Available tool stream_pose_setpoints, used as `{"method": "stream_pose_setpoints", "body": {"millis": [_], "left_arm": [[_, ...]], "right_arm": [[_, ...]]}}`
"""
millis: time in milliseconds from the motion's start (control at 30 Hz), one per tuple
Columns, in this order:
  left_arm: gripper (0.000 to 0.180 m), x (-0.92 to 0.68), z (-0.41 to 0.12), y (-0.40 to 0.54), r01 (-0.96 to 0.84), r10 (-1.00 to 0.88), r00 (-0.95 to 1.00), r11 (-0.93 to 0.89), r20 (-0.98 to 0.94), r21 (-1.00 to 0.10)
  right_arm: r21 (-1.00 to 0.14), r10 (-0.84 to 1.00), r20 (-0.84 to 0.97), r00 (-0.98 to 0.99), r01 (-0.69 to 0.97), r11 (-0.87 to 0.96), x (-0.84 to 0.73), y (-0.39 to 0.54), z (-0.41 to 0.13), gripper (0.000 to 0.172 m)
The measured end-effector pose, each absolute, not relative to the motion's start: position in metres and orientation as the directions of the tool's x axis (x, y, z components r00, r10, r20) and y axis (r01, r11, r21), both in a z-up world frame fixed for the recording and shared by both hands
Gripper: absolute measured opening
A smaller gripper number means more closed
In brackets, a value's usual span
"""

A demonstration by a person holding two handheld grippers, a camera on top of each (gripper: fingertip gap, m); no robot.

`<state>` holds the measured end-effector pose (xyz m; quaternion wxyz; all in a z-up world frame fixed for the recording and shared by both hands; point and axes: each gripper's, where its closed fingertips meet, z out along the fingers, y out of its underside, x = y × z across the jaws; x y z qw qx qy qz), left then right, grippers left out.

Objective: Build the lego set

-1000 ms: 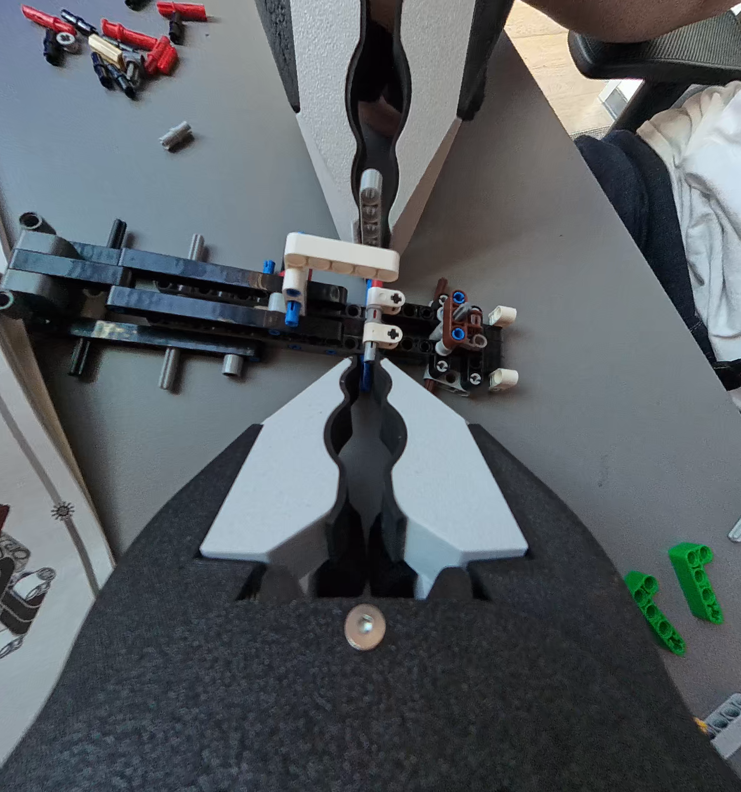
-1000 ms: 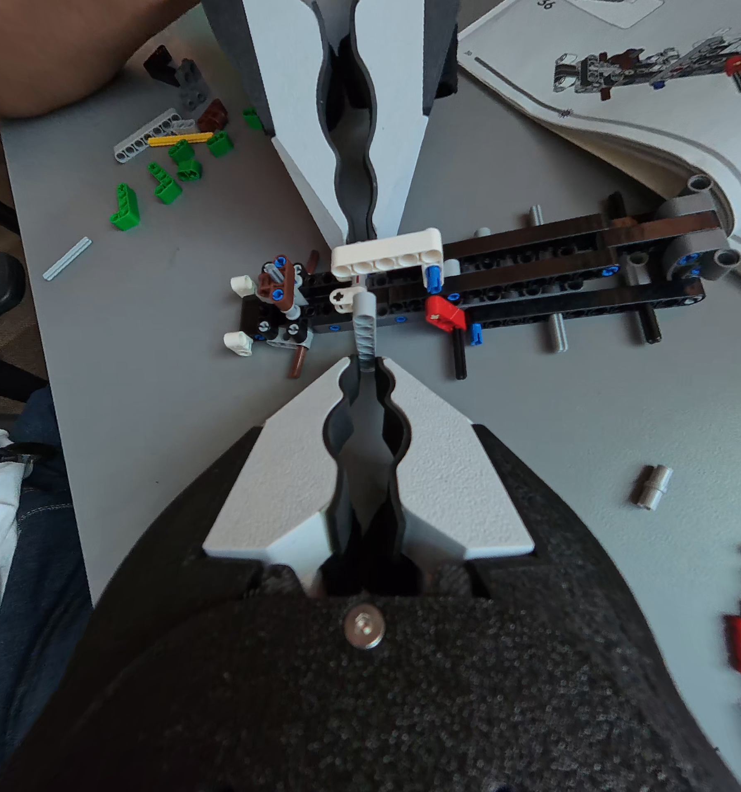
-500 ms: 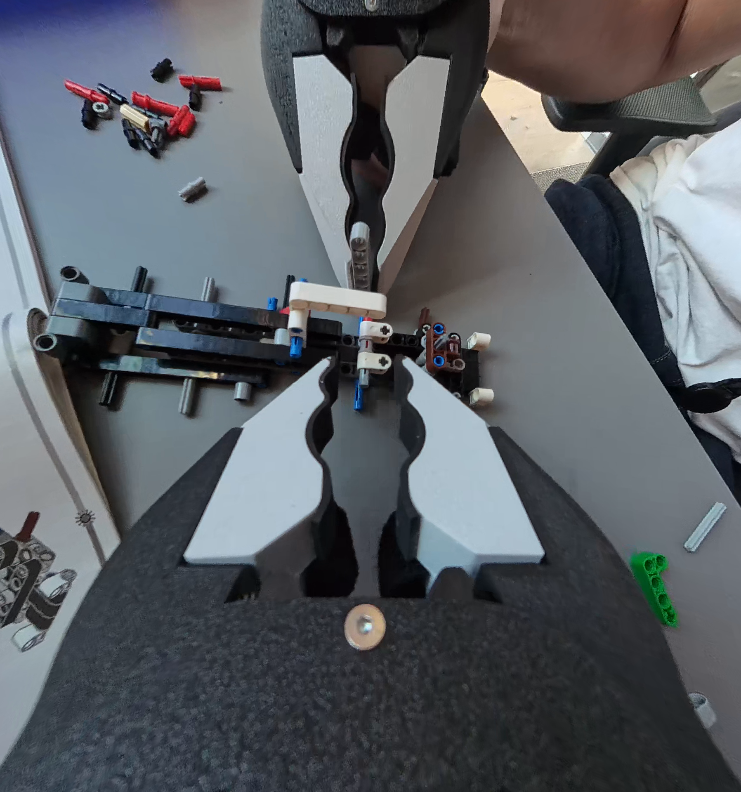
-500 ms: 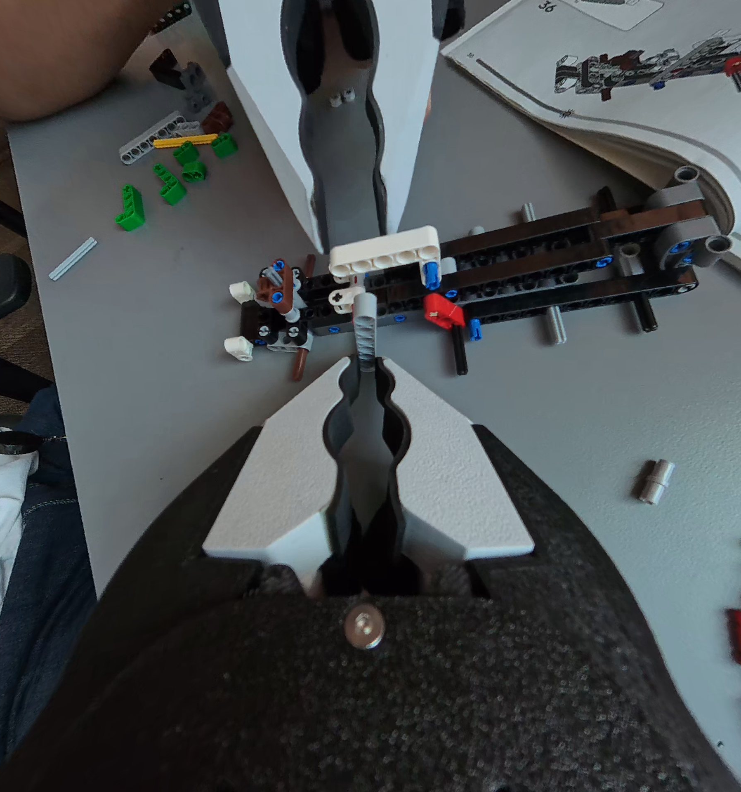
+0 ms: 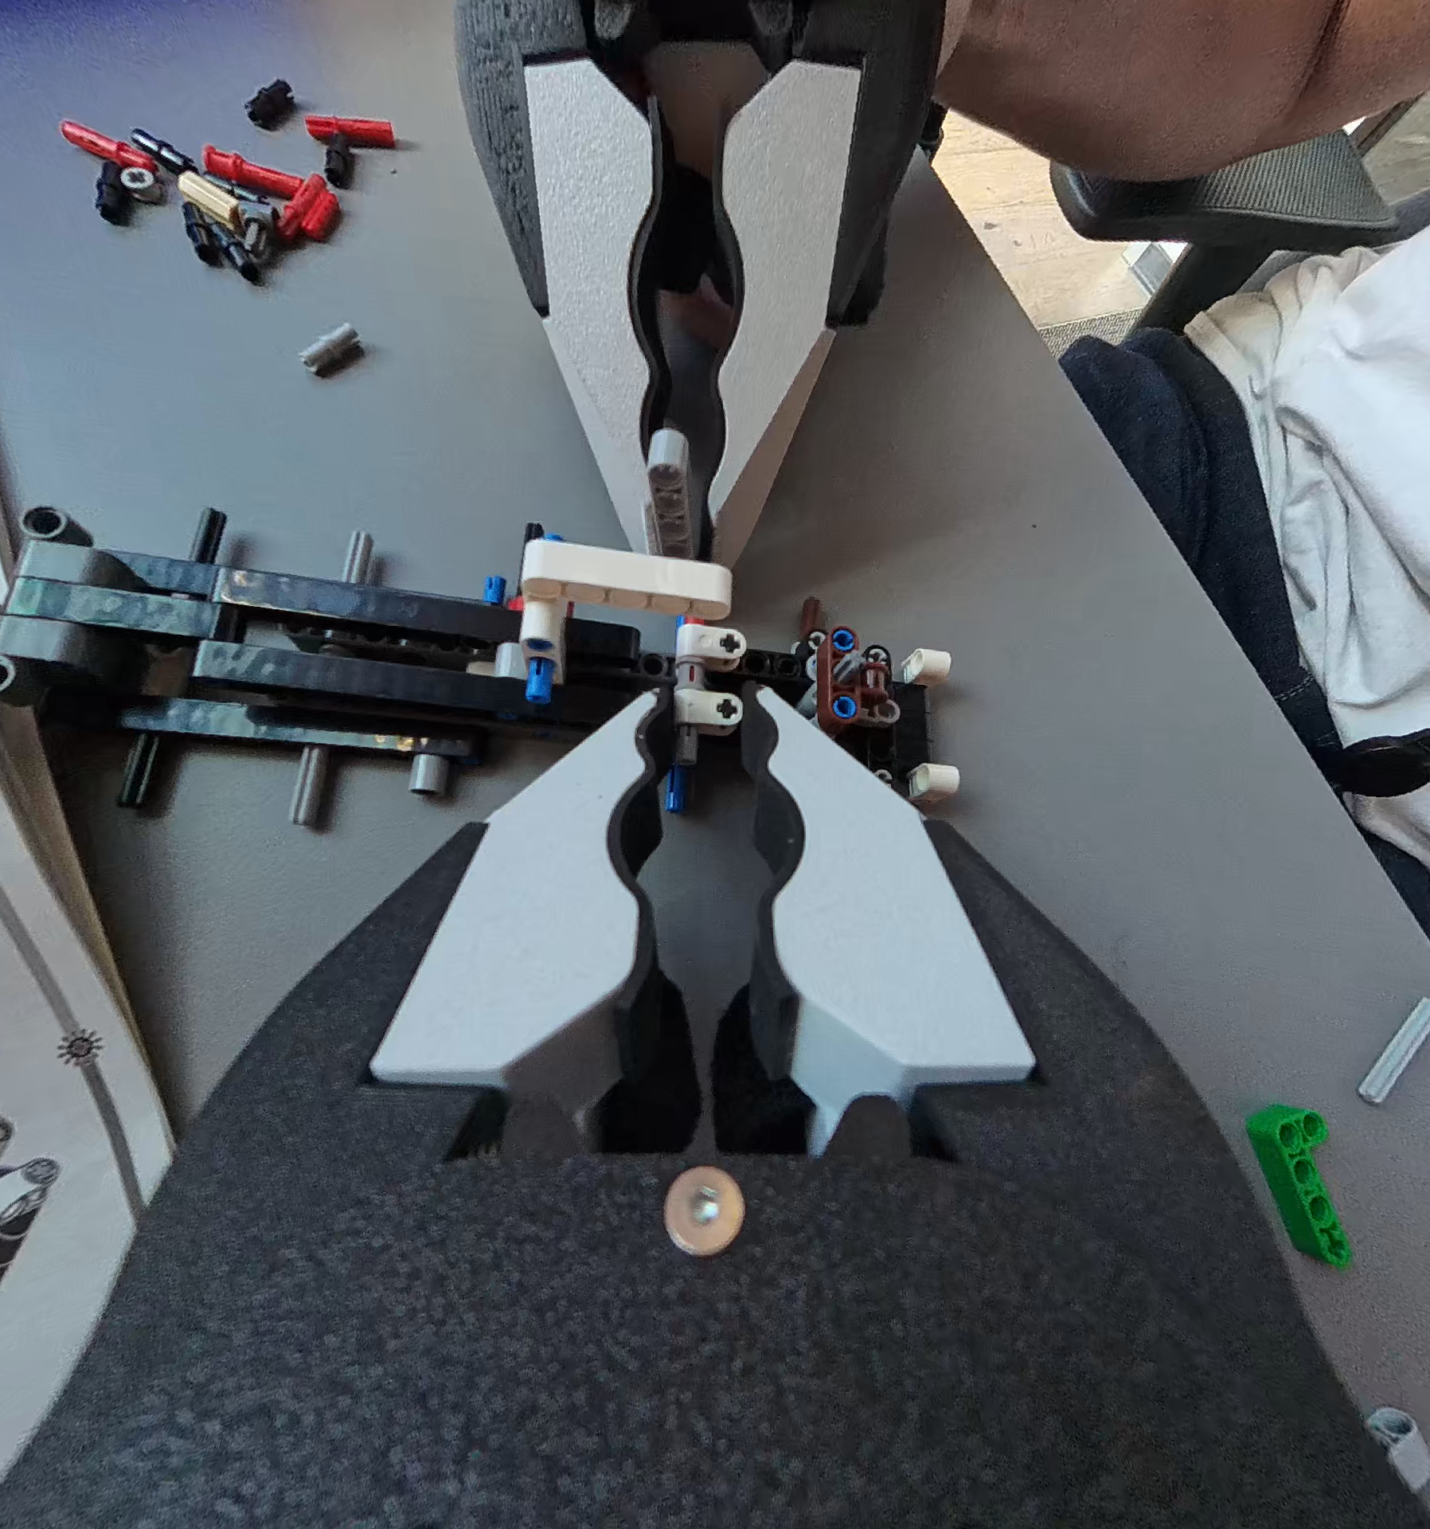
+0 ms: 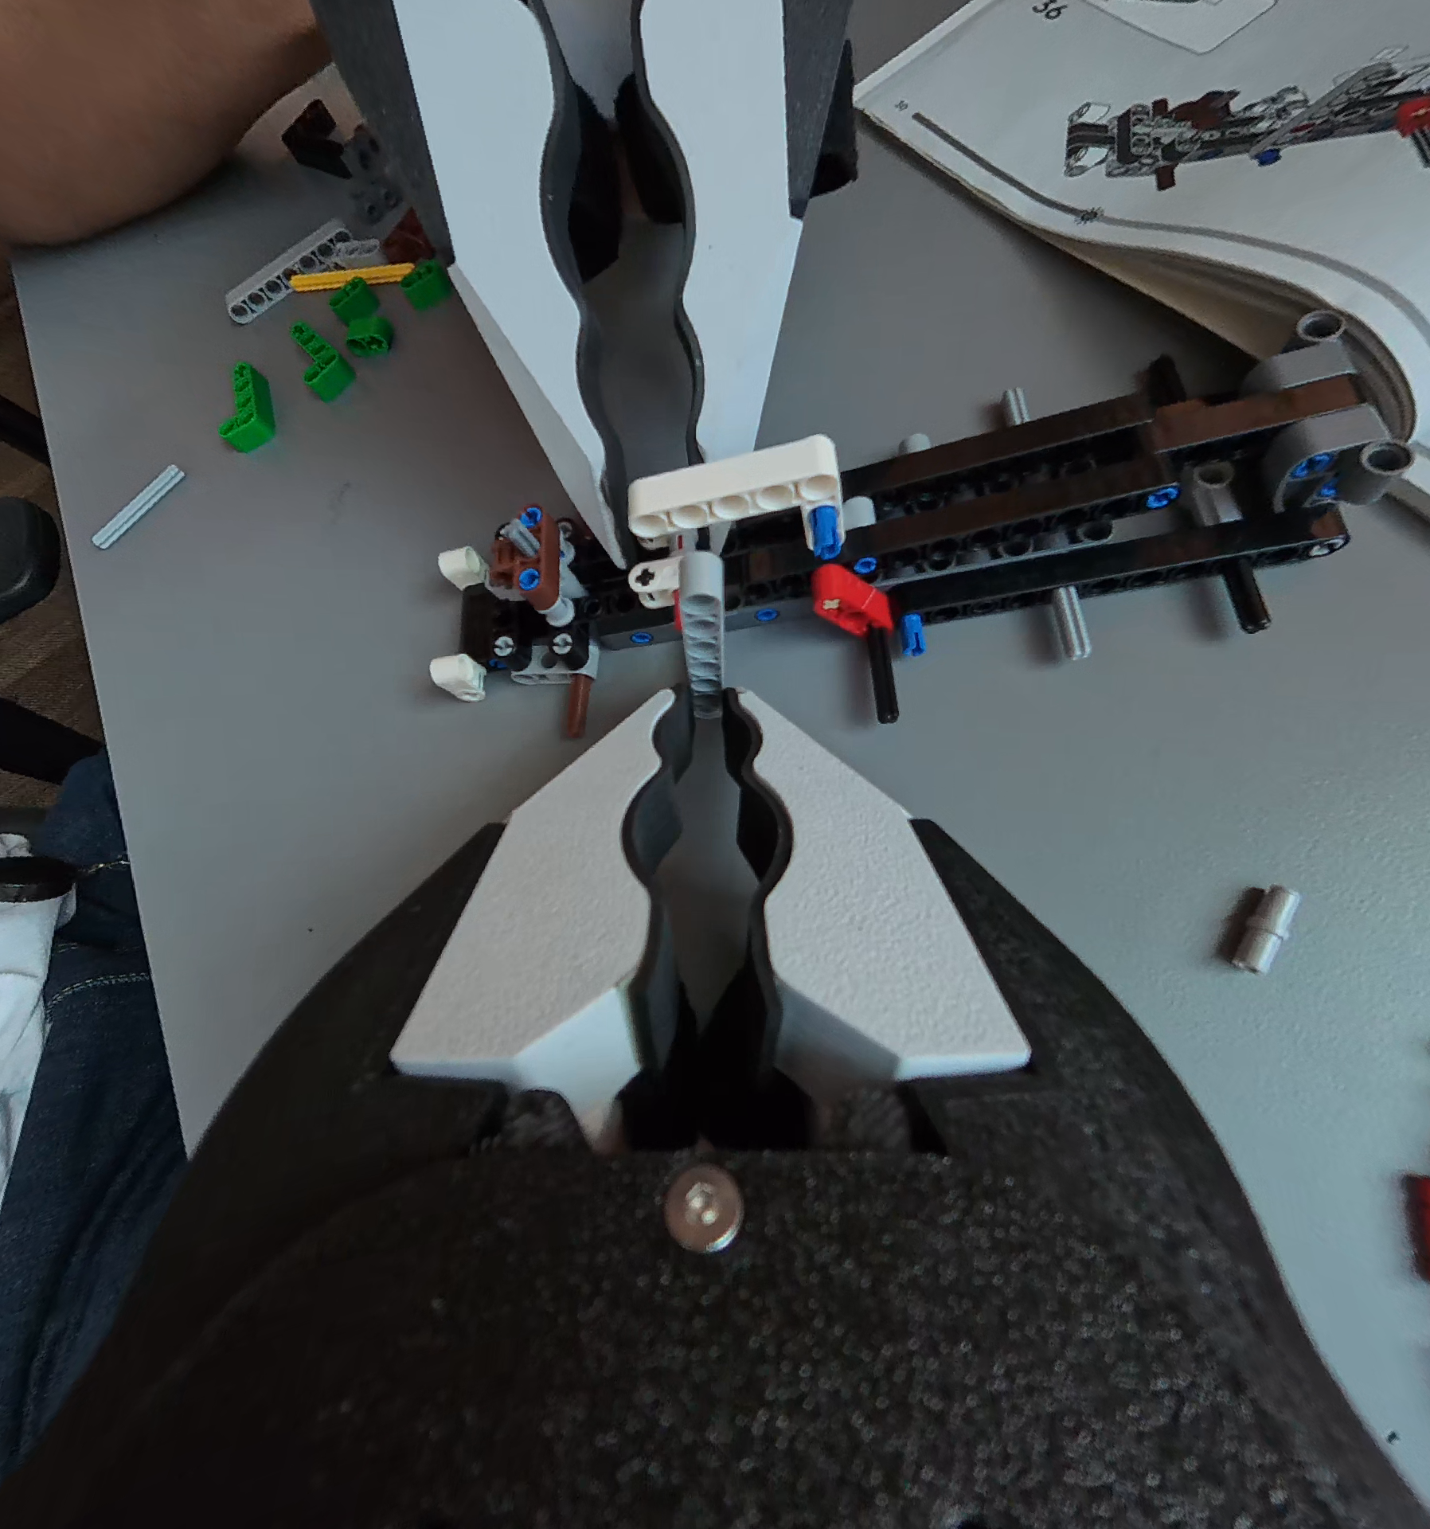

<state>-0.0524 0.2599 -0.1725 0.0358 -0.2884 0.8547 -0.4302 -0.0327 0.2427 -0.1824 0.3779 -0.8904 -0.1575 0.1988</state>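
Observation:
A long black beam assembly (image 5: 323, 654) lies on the grey table, with a white L-shaped beam (image 5: 629, 579) on top and two small white connectors on a grey axle. My left gripper (image 5: 707, 703) is open. Its pads stand on either side of the nearer white connector (image 5: 707, 707), and a thin gap shows at the right pad. My right gripper (image 6: 705, 699) is shut on a thin light grey beam (image 6: 703, 629), whose far end touches the assembly (image 6: 1026, 513) below the white beam (image 6: 728, 496). The left wrist view shows it opposite, still holding the grey beam (image 5: 666, 488).
Red and black pins (image 5: 224, 182) and a grey sleeve (image 5: 329, 347) lie at the far left. A green L piece (image 5: 1299, 1183) lies near the table's right edge, by a seated person (image 5: 1357, 496). More green pieces (image 6: 323, 356) and an open booklet (image 6: 1191, 124) are in the right wrist view. My two grippers' fingertips are within a few centimetres of each other.
My left gripper let go of the axle end, opened wide, moved forward, and has now narrowed around the nearer white connector. My right gripper has kept hold of the grey beam and hardly moved.

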Motion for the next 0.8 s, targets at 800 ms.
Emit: {"method": "stream_pose_setpoints", "body": {"millis": [800], "left_arm": [[0.013,-0.0548,-0.1729,0.2623,-0.446,-0.53,-0.832,0.467,0.162,-0.763]], "right_arm": [[-0.73,0.49,-0.236,0.839,0.18,-0.66,-0.0359,0.2462,-0.1836,0.006]]}}
